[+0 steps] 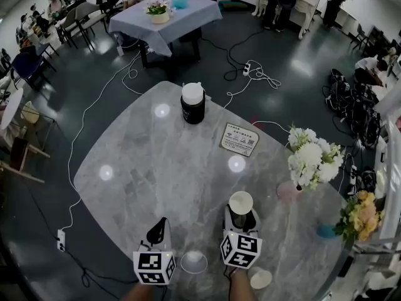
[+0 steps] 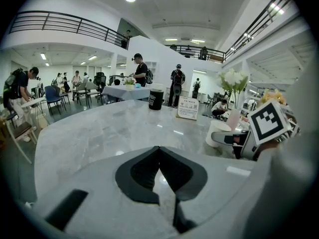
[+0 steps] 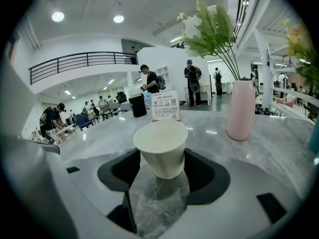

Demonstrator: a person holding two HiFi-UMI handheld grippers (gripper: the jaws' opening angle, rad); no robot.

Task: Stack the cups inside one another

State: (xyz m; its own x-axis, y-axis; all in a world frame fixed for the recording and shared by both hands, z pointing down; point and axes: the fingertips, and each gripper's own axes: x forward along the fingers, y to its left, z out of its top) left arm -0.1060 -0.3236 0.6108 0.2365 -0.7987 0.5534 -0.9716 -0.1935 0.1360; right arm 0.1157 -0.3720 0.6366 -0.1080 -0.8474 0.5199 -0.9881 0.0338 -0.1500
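Cup (image 3: 160, 142) upright, mouth up, axis vertical, between right tongs (image 3: 160, 158) jaws.

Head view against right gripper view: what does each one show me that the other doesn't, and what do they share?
Head view only: the left gripper and two more cups close to you, one between the grippers and one further right.
Right gripper view only: the balcony railing and the ceiling lights.
Both: the cup standing between the jaws of the right gripper, the sign card, the black container and the pink vase with white flowers.
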